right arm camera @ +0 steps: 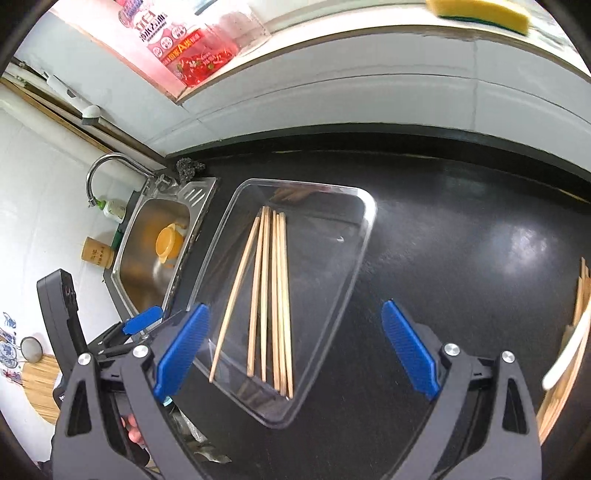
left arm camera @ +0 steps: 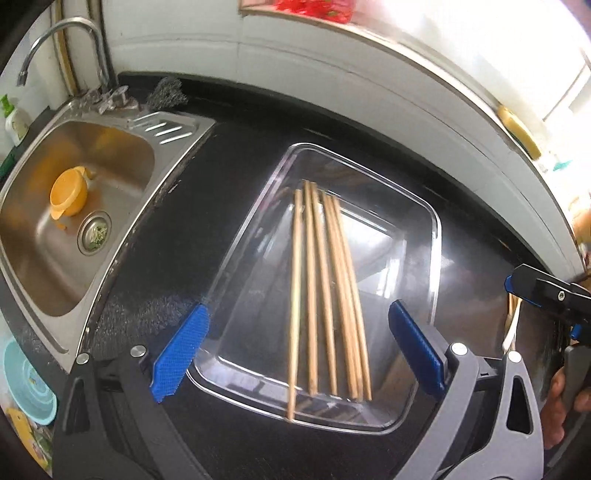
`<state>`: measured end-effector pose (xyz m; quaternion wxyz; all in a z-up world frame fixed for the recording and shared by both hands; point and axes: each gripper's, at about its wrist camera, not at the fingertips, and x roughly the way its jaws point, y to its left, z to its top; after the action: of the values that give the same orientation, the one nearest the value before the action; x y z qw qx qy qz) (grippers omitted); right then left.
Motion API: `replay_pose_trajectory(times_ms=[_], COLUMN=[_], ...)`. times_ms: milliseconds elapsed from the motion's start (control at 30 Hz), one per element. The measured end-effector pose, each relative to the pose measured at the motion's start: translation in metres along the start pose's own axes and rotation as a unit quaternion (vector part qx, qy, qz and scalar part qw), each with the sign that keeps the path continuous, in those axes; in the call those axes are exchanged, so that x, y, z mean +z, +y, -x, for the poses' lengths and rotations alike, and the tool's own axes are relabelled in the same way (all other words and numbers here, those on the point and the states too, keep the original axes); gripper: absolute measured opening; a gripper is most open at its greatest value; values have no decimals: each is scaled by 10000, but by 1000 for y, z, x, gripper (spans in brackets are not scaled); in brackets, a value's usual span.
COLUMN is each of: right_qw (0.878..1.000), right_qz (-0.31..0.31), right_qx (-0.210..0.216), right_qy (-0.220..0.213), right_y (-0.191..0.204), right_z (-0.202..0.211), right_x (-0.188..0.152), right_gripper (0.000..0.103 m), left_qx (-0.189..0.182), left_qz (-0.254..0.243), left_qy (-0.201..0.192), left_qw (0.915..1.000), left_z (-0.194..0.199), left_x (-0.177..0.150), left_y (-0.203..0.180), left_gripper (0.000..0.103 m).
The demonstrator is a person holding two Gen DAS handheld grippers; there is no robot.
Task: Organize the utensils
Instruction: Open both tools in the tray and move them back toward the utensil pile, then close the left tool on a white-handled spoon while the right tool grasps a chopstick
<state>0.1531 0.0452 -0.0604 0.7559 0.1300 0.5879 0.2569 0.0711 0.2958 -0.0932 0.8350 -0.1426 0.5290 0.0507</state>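
Note:
Several wooden chopsticks [left arm camera: 325, 288] [right arm camera: 271, 299] lie side by side in a clear plastic tray [left arm camera: 436, 236] [right arm camera: 364, 229] on the black counter. One chopstick leans out over the tray's near rim. My left gripper [left arm camera: 299, 350] hangs above the tray's near end, open, its blue pads [left arm camera: 181, 350] straddling the chopsticks without touching them. My right gripper [right arm camera: 295, 350] is open too, above the tray's near right corner, with nothing held. In the left wrist view the right gripper shows at the right edge [left arm camera: 543, 291], and in the right wrist view the left gripper shows at the lower left [right arm camera: 140, 321].
A steel sink [left arm camera: 22, 280] [right arm camera: 181, 280] with an orange bowl [left arm camera: 68, 192] [right arm camera: 168, 242] and a tap [left arm camera: 62, 40] sits left of the tray. More wooden utensils [right arm camera: 576, 325] lie at the counter's right edge. A yellow sponge [right arm camera: 480, 11] rests on the window ledge. A steel scourer [left arm camera: 166, 92] sits behind the sink.

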Motion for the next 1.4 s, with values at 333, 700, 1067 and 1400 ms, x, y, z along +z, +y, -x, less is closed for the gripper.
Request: replay_pose_trajectory(times_ms=[333, 700, 1067, 1400], right_qw=[9960, 9781, 9697, 9680], right_qz=[-223, -777, -1309, -1429], right_qx=[-590, -1786, -1876, -1864], right_qy=[-633, -730, -858, -888], right_y=[-72, -219, -288, -296], right_z=[87, 180, 204, 192], right_x=[-68, -186, -229, -205], right_gripper=[92, 92, 92, 92], left_qx=[-164, -476, -366, -449], left_qz=[-1016, -2182, -3024, -3752], left_qy=[-135, 279, -44, 35], left_qw=[9946, 9743, 9525, 9259], left_z=[14, -27, -57, -115], left_x=[-50, -144, -138, -97], left_y=[-104, -271, -357, -402], left_gripper=[95, 95, 95, 80])
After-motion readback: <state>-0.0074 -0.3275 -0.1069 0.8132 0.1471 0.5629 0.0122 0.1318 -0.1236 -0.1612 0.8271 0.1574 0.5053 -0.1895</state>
